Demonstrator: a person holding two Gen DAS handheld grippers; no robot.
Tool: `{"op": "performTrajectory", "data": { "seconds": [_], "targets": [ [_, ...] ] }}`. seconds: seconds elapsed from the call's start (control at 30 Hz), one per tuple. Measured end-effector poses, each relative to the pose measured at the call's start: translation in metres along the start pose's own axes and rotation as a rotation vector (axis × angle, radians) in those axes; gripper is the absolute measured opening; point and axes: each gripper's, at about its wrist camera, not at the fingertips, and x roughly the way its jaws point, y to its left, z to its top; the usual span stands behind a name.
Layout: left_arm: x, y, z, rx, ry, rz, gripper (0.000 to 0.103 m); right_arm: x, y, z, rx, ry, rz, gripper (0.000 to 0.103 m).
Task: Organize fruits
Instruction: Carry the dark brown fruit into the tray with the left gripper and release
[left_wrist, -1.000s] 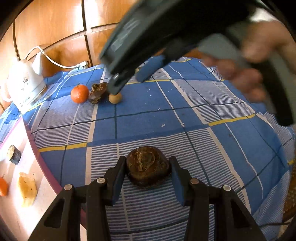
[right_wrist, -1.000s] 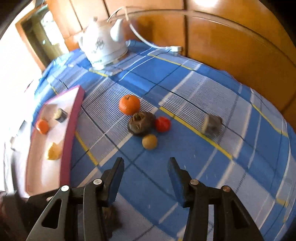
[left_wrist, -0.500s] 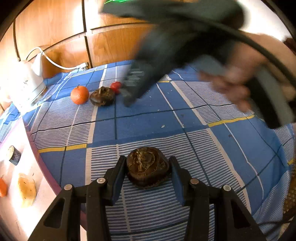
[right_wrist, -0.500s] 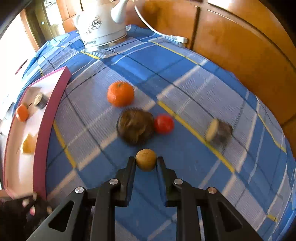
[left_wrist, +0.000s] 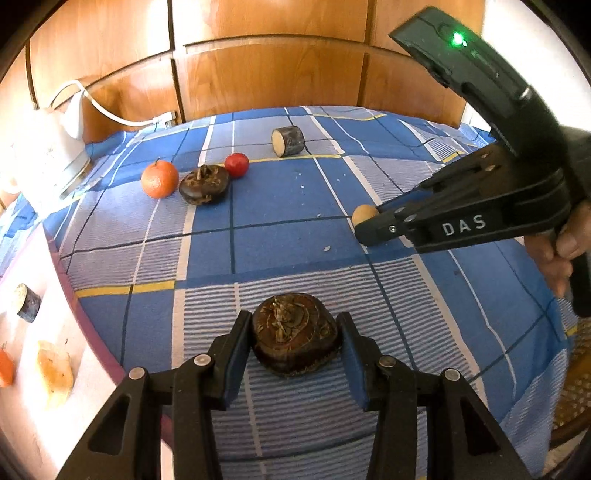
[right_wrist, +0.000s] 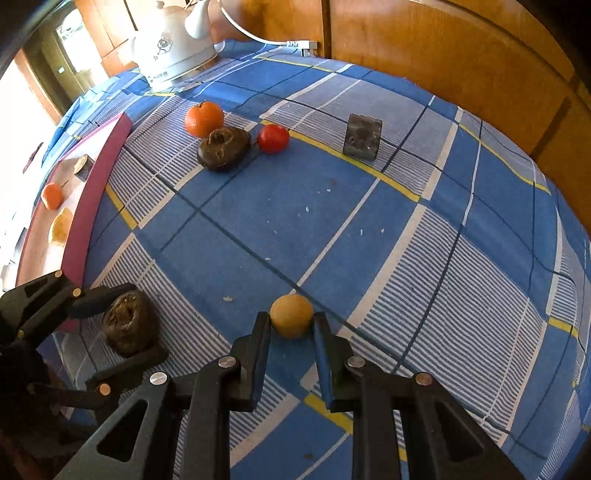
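Note:
My left gripper (left_wrist: 293, 334) is shut on a dark brown wrinkled fruit (left_wrist: 293, 332), held just above the blue plaid cloth; it also shows in the right wrist view (right_wrist: 127, 321). My right gripper (right_wrist: 291, 325) is shut on a small tan round fruit (right_wrist: 291, 314), seen from the side in the left wrist view (left_wrist: 364, 214). On the cloth lie an orange (right_wrist: 204, 118), a second dark brown fruit (right_wrist: 223, 147), a red fruit (right_wrist: 273, 137) and a dark cut piece (right_wrist: 362, 136).
A white tray with a maroon rim (right_wrist: 88, 206) at the left holds a small orange fruit (right_wrist: 51, 195), a yellow piece (right_wrist: 61, 230) and a dark cut piece (right_wrist: 82, 166). A white kettle (right_wrist: 173, 44) with its cord stands at the back, before wooden panels.
My right gripper closed on the tan fruit beside the group and carried it back and to the right, away from the other fruits. My left gripper kept still with the brown fruit.

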Motion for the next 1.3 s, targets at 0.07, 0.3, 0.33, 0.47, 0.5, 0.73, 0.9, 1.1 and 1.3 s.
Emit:
{"op": "performTrajectory", "data": {
  "seconds": [0.07, 0.3, 0.33, 0.47, 0.5, 0.73, 0.9, 1.1, 1.3],
  "targets": [
    [-0.006, 0.001, 0.0, -0.018, 0.0, -0.015, 0.046, -0.001, -0.001, -0.001, 0.001, -0.006, 0.002, 0.023],
    [-0.053, 0.027, 0.005, -0.136, -0.076, -0.048, 0.046, -0.002, 0.004, -0.007, -0.006, -0.013, -0.016, 0.023],
    [-0.059, 0.036, 0.006, -0.168, -0.085, -0.045, 0.046, -0.003, 0.004, -0.007, -0.009, -0.013, -0.018, 0.023],
    [-0.078, 0.082, 0.001, -0.314, -0.113, 0.012, 0.046, -0.002, 0.008, -0.005, -0.02, -0.011, -0.029, 0.023],
    [-0.084, 0.094, -0.001, -0.353, -0.119, 0.031, 0.046, -0.001, 0.01, -0.004, -0.023, -0.011, -0.031, 0.023],
    [-0.102, 0.168, -0.034, -0.559, -0.12, 0.164, 0.046, 0.002, 0.015, -0.004, -0.036, -0.01, -0.043, 0.023],
    [-0.108, 0.189, -0.054, -0.608, -0.101, 0.29, 0.046, 0.002, 0.015, -0.004, -0.032, -0.012, -0.041, 0.023],
    [-0.117, 0.194, -0.059, -0.615, -0.118, 0.364, 0.046, 0.002, 0.014, -0.004, -0.037, -0.014, -0.049, 0.023],
    [-0.117, 0.19, -0.058, -0.603, -0.111, 0.36, 0.046, 0.001, 0.015, -0.004, -0.046, -0.016, -0.056, 0.023]
  ]
}}
